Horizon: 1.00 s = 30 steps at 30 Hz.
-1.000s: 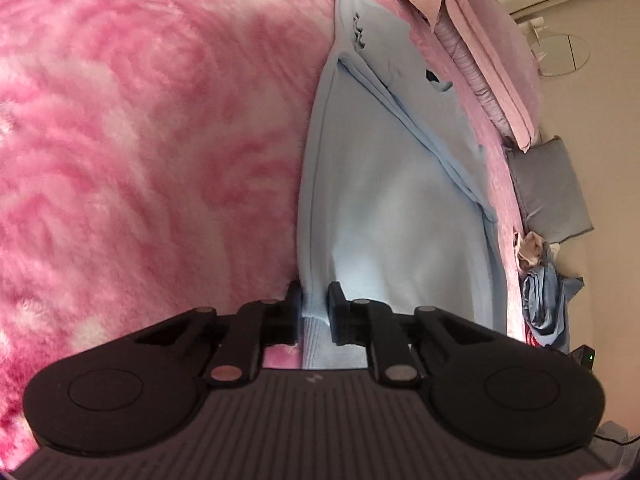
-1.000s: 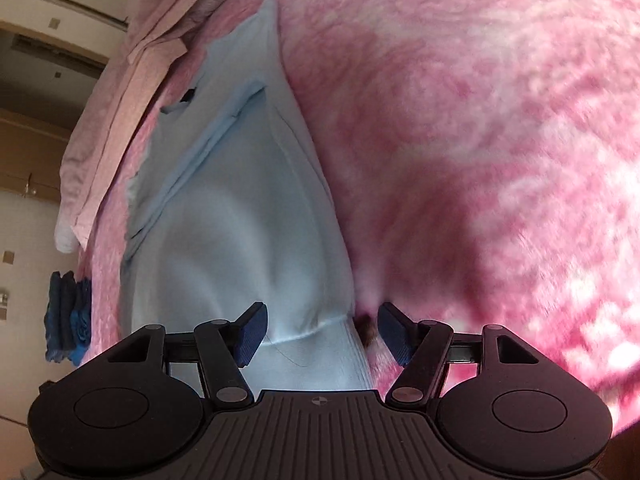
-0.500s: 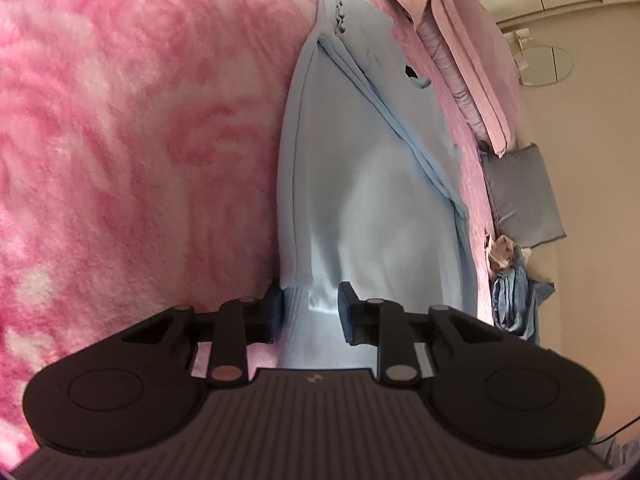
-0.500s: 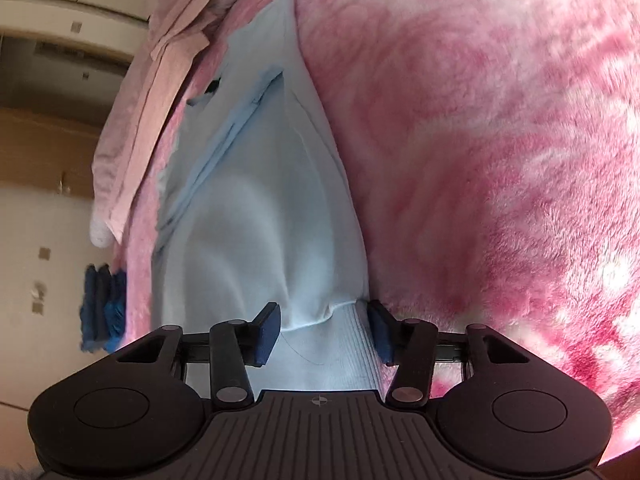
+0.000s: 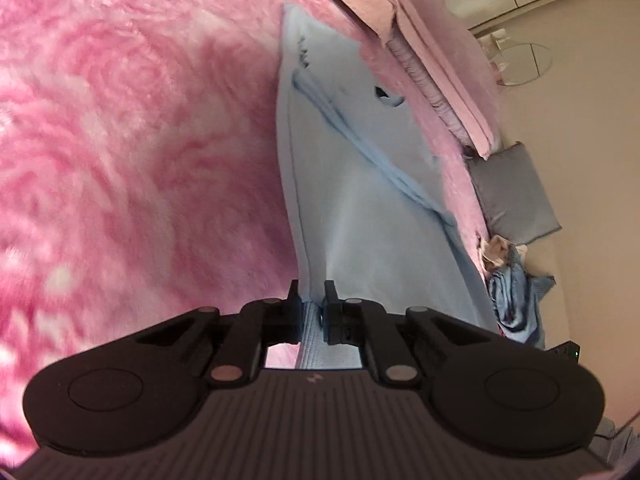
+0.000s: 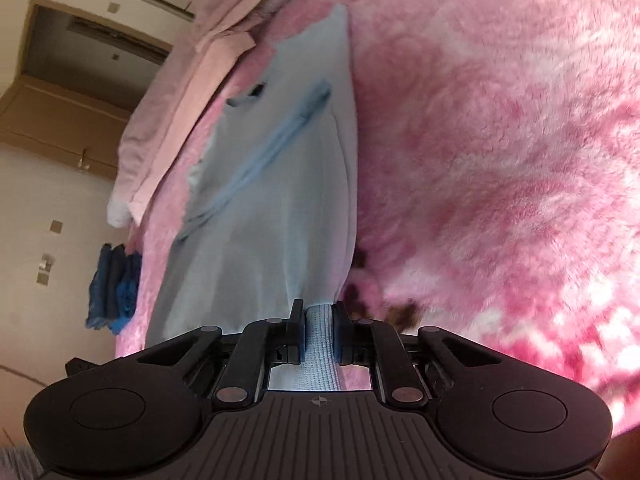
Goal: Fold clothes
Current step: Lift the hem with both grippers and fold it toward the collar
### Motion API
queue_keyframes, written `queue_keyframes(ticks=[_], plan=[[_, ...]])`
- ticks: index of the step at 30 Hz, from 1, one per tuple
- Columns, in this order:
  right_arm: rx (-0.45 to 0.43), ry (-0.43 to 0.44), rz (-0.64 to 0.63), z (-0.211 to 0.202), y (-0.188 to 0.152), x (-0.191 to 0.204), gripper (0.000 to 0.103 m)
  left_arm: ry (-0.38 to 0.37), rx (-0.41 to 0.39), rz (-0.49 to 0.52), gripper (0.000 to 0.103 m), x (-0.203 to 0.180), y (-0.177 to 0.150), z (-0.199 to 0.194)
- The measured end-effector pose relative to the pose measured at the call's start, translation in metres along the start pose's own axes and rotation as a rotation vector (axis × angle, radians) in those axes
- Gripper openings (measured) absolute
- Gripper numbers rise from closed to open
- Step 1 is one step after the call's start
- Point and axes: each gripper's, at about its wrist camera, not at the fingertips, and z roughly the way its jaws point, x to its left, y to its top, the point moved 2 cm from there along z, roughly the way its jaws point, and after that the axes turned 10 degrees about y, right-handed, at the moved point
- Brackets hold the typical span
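While both grippers' fingers pinch the blue garment [image 5: 360, 208] hem, a grey cushion [image 5: 512, 196] lies beyond.

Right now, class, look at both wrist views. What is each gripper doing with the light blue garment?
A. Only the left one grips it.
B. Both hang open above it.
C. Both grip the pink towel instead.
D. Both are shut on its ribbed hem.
D: the left gripper and the right gripper each have their fingers closed on the ribbed hem of the light blue garment, which lies on the pink blanket.
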Motion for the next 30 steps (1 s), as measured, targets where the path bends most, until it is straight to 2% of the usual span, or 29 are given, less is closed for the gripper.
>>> queue_keyframes(ticks=[3, 9, 13, 16, 22, 30], plan=[[0.031, -0.011, 0.012, -0.018, -0.018, 0.003, 0.010, 0.014, 0.031, -0.018, 0.006, 0.001, -0.024, -0.023], [0.119, -0.051, 0.134, -0.050, -0.076, 0.001, 0.010, 0.071, 0.107, -0.126, 0.006, 0.005, -0.089, -0.068], [0.166, -0.082, 0.213, -0.064, -0.101, 0.003, 0.011, 0.100, 0.127, -0.164, 0.006, 0.002, -0.110, -0.089], [0.175, -0.075, 0.214, -0.066, -0.094, 0.014, 0.011, 0.095, 0.116, -0.160, 0.006, -0.003, -0.106, -0.097], [0.174, -0.031, 0.139, -0.067, -0.064, 0.040, 0.011, 0.050, 0.055, -0.124, 0.006, -0.027, -0.071, -0.097], [0.079, 0.012, 0.140, -0.067, -0.037, 0.057, 0.011, 0.024, 0.014, -0.122, 0.006, -0.042, -0.038, -0.094]])
